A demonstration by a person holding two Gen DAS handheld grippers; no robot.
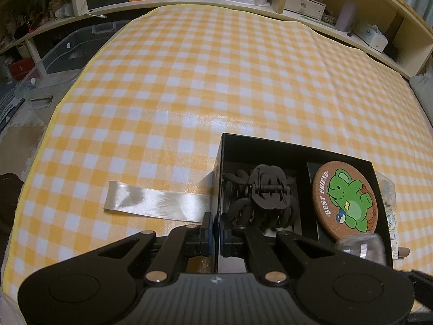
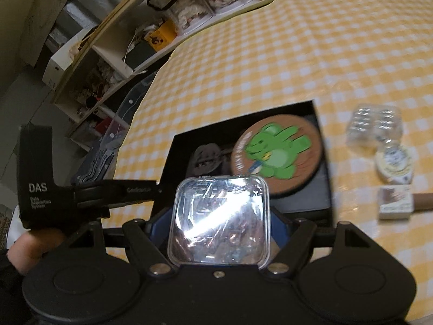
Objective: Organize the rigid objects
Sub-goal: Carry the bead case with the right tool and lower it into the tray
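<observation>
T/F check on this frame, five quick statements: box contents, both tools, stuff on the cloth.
1. The round cork coaster with a green bear lies inside the black open box. True.
2. The right tool is empty. False: it holds a clear square plastic case.
3. The left tool is shut on the box's wall. True.
4. The dark claw hair clip lies on the checked cloth. False: it is in the box.
5. A white satin ribbon lies on the yellow-and-white checked cloth. True.

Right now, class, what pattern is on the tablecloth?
The tablecloth has a yellow-and-white check pattern, clearest in the left wrist view.
</observation>
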